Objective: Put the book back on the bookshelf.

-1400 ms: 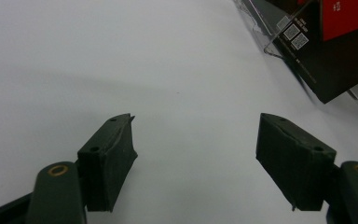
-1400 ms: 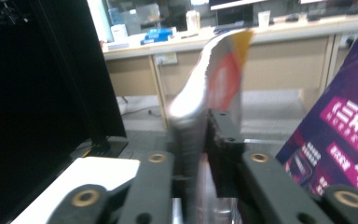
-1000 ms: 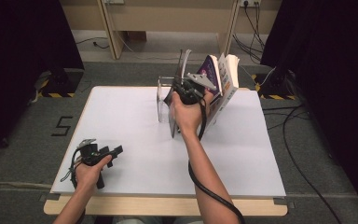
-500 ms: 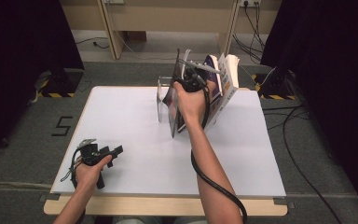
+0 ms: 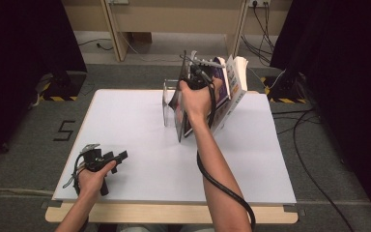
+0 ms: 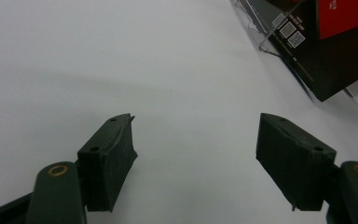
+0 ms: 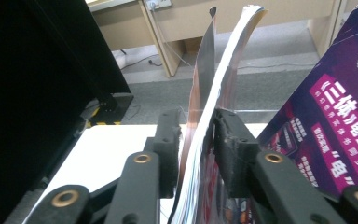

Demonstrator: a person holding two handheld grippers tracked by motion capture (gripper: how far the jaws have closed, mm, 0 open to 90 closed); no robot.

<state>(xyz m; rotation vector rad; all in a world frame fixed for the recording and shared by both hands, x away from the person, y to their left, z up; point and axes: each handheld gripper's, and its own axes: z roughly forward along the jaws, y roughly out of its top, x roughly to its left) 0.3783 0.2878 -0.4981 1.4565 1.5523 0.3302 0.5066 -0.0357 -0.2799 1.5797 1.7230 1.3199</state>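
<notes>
White table bears the idle, open left gripper; right gripper view shows jaws closing on a magazine.

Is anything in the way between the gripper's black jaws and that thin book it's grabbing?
Nothing visible. In the right gripper view the right gripper has its jaws on either side of the thin book, pressing its edge. A purple book stands apart beside it.

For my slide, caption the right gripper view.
Right gripper clamps a thin magazine edge-on, beside a purple book.

Right hand-held gripper raised, jaws just closing, left hand-held gripper gaping
</notes>
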